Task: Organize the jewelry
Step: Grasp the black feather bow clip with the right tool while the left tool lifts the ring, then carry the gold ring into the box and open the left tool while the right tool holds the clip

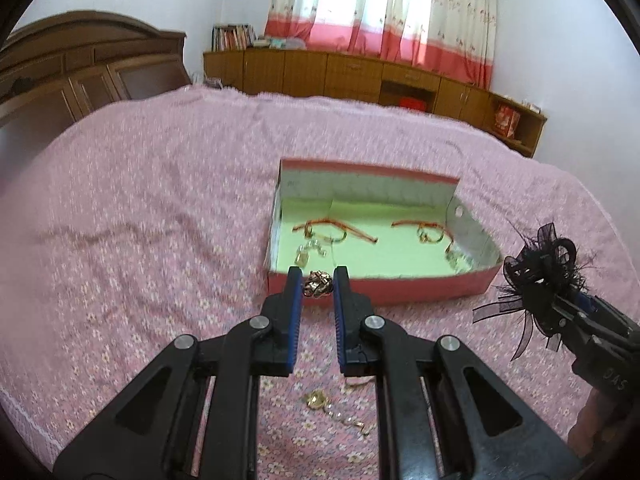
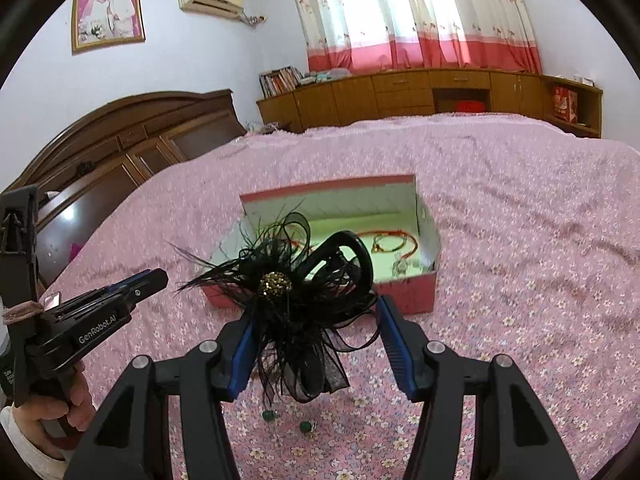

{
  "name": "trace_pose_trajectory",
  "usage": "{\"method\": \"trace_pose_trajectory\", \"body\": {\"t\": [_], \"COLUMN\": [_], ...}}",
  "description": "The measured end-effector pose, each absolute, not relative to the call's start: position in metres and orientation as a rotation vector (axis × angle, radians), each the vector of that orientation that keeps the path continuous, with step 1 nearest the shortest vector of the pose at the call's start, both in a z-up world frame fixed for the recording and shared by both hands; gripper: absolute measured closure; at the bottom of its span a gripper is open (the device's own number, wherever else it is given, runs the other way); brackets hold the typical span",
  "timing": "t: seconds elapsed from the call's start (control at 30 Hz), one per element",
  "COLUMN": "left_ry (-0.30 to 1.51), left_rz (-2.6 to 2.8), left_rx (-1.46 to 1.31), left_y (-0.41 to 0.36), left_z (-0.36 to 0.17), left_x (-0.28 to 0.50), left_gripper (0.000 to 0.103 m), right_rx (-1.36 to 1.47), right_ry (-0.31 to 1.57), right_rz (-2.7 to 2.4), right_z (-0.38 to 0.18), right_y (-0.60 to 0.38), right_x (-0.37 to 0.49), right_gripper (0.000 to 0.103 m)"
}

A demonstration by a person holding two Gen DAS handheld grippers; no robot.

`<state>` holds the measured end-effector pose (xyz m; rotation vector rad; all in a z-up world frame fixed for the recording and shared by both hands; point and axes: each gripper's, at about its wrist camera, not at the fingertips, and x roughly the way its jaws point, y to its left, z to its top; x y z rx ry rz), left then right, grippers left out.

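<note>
An open red box (image 1: 400,292) with a pale green floor lies on the pink bedspread; it holds two red-cord bracelets (image 1: 332,230) and small silver pieces (image 1: 308,252). My left gripper (image 1: 318,284) is shut on a gold knotted ornament (image 1: 319,285) just above the box's near rim. My right gripper (image 2: 316,312) is shut on a black feathered hair clip (image 2: 296,296), held above the bedspread in front of the box (image 2: 416,300). The clip also shows at the right of the left wrist view (image 1: 540,276).
A gold earring with a chain (image 1: 320,400) lies on the bedspread (image 1: 140,200) under my left gripper. Two green beads (image 2: 306,426) lie under my right gripper. A wooden headboard (image 2: 120,140) stands at the left and low cabinets (image 1: 360,76) along the far wall.
</note>
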<state>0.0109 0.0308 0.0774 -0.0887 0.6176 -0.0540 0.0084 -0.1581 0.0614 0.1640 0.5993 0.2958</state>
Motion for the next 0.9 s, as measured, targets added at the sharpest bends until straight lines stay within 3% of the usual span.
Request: {"method": "trace_pose_trajectory", "body": {"t": [0.9], "left_ry": [0.459], "left_rz": [-0.053], "left_rx": [-0.018], "left_y": [0.013], "left_z": [0.103], "left_x": [0.064], "left_gripper": [0.096], "right_rx": [0.172], "right_ry": [0.480], "right_rz": [0.276], "right_z": [0.093], "right_y": [-0.160], "right_x": [0.046], "right_gripper": [0.044]}}
